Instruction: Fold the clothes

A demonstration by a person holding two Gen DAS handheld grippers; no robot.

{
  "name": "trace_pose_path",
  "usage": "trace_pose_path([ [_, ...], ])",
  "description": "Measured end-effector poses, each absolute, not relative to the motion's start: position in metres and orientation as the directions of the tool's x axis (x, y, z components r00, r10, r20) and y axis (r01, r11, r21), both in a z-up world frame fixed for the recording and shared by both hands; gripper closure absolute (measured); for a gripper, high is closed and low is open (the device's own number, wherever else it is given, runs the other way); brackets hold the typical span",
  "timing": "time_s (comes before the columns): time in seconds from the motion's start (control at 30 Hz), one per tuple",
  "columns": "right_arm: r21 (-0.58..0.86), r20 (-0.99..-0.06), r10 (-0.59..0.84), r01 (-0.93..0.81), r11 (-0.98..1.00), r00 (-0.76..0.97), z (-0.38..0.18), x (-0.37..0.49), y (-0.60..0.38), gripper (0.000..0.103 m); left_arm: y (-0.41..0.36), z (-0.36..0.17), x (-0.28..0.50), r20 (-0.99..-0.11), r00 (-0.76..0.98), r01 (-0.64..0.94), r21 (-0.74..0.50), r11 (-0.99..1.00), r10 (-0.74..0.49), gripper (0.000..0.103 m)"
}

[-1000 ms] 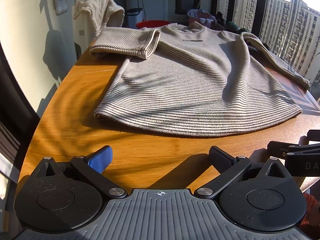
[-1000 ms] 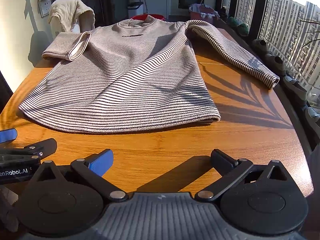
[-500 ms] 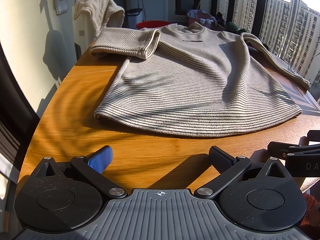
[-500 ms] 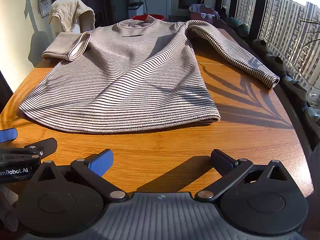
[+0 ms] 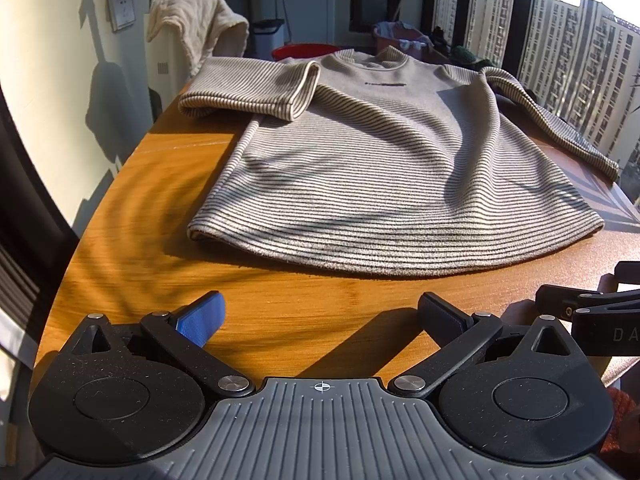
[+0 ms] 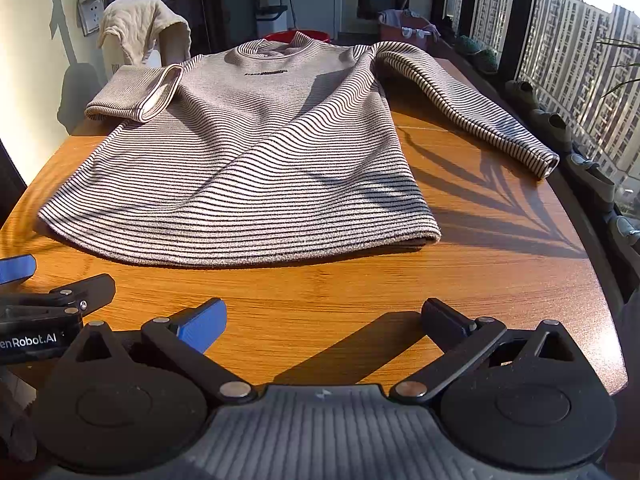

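Sweater flat on table; L gripper & R gripper fingers apart; bin maybe w/ laundry.

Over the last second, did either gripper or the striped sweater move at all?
Nothing visibly changed. Both the left gripper and the right gripper hang open above the table, short of the striped sweater, whose one sleeve is folded in and the other stretched out.

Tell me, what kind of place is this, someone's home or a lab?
Probably a high-rise flat, near a sunny balcony or laundry corner. A striped sweater lies spread on a wooden table, a laundry basket sits behind it, and apartment towers fill the big windows.
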State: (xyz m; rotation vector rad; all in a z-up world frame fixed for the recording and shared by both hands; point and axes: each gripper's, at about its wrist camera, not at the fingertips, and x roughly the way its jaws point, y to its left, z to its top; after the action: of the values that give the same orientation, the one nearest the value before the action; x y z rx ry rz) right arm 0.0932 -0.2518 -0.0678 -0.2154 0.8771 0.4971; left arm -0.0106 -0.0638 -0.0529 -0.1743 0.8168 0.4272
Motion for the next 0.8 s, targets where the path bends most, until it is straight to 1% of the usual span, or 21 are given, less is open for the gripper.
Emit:
trace_pose_path([
  [0.8, 0.019, -0.775, 0.326, -0.496, 0.868, 0.541, -0.0679, 0.0917, -0.2527, 0.0, -0.0651, -0.0537, -0.0124, -0.727, 0.616, -0.429, 0.013, 0.903, 0.304, 0.0],
])
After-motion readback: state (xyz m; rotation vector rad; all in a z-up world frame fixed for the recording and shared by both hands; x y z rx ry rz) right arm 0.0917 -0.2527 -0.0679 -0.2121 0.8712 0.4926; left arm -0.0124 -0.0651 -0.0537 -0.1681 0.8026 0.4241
